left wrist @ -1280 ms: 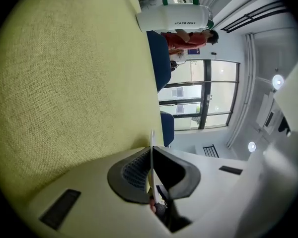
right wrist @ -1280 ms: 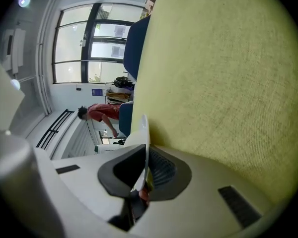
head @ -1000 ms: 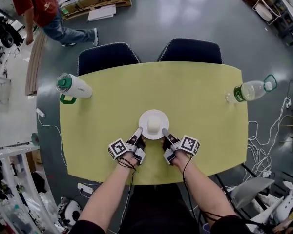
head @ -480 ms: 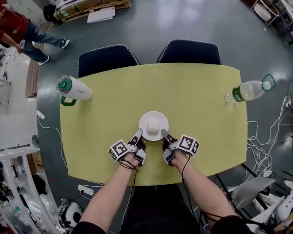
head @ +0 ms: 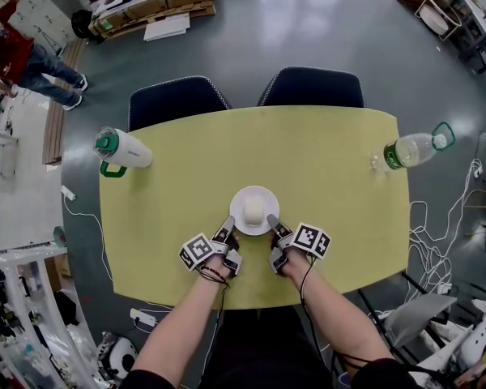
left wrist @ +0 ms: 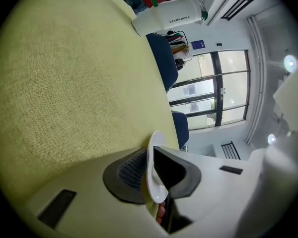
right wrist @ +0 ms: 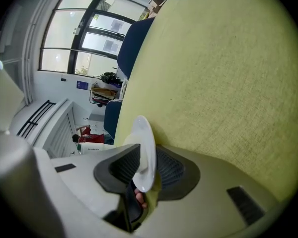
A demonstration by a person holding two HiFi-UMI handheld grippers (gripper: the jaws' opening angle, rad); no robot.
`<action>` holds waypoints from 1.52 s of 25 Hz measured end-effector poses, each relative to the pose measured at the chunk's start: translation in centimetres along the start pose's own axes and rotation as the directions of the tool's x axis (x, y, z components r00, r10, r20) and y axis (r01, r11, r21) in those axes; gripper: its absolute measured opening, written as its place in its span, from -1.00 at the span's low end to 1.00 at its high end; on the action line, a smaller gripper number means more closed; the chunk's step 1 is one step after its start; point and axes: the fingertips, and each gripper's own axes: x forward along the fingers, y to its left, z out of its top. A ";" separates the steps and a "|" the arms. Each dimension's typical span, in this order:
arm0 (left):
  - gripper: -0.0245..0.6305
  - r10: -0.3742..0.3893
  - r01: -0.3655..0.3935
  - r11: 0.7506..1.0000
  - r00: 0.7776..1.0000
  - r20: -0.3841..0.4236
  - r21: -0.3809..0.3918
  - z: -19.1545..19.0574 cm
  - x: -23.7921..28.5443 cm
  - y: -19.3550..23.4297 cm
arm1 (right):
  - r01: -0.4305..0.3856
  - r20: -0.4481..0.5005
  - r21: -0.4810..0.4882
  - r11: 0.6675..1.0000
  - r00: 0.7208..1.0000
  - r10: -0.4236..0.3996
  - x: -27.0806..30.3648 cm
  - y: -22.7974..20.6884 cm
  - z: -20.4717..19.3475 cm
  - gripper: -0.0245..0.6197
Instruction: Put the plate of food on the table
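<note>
The plate (head: 241, 197) with food (head: 253, 211) appeared set down by the bench's (head: 324, 168) near edge, rim clenched by the left tongs (head: 228, 224) and the right tongs (head: 273, 222); apparently only release remained.

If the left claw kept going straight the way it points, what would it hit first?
The left claw is clamped on the rim of the white plate, so it would just push that plate along. Next in line looks to be the pale food in its middle, though depth is unclear.

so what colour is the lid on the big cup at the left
Green; the lid tops a white cup, clearest in the head view.
</note>
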 end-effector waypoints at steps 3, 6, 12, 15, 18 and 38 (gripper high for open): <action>-0.83 -0.002 0.002 1.000 1.000 -0.002 0.004 -0.2 -0.1 -0.1 | 0.043 0.005 -0.040 0.998 0.999 -0.043 -0.7 -0.4 0.4 -0.64; -0.83 -0.002 0.002 1.000 1.000 -0.003 0.006 -0.1 -0.1 -0.1 | 0.060 0.003 -0.061 0.996 0.998 -0.060 -1.0 -0.7 0.6 -0.64; -0.83 0.008 -0.008 1.000 1.000 -0.002 0.003 0.0 -0.5 0.2 | 0.079 -0.004 -0.104 0.991 0.997 -0.080 -1.7 -0.8 0.6 -0.64; -0.83 0.015 -0.015 1.000 1.000 -0.004 0.000 0.0 -0.7 0.4 | 0.094 0.001 -0.127 0.988 0.996 -0.094 -2.3 -1.2 0.9 -0.64; -0.83 0.030 -0.029 0.999 0.999 -0.016 0.022 0.0 -0.8 0.5 | 0.096 0.005 -0.139 0.986 0.995 -0.096 -2.5 -1.3 1.2 -0.64; -0.64 0.087 -0.078 0.964 0.996 -0.027 0.255 1.7 -2.0 0.3 | 0.113 -0.059 -0.211 0.971 0.990 -0.128 -1.2 -1.4 -1.0 -0.68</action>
